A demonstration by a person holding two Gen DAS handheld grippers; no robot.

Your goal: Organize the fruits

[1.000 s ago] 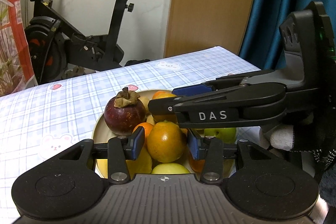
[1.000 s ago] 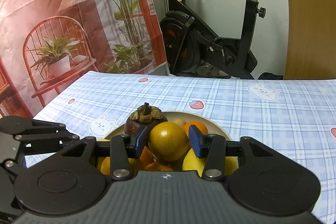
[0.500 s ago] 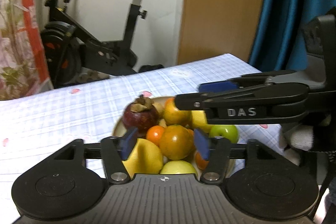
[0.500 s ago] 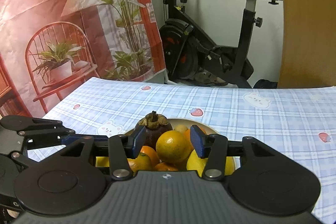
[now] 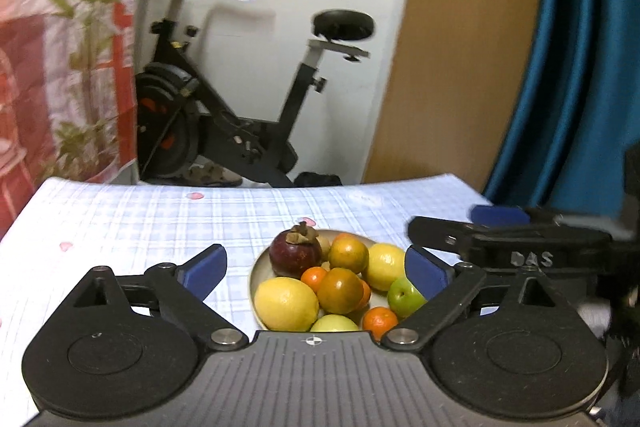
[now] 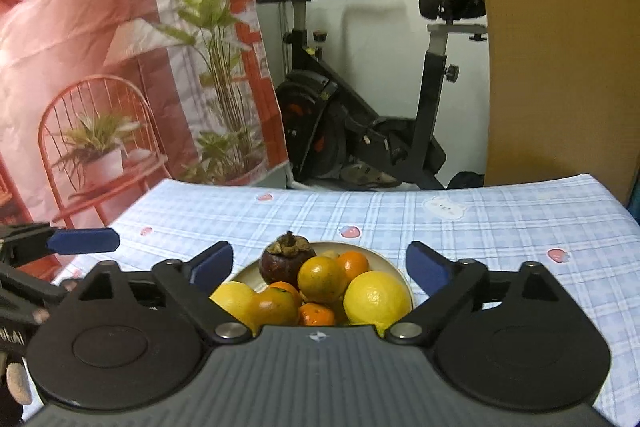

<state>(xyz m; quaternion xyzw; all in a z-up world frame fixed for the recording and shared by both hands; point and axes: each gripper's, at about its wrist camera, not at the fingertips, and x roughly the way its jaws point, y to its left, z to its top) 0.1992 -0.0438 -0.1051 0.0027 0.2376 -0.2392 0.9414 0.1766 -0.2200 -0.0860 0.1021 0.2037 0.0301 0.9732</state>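
Both claws opening, empty: left gripper [image 5: 316,267], right gripper [image 6: 320,265]; your heaped plate [image 6: 404,281] risks mangosteen [image 6: 285,263] rolling off if nudged.

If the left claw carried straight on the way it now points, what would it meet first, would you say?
Probably the fruit heaped on the plate, most likely the orange-green citrus on top. The left claw is opening with nothing between its pads. Depth is unclear.
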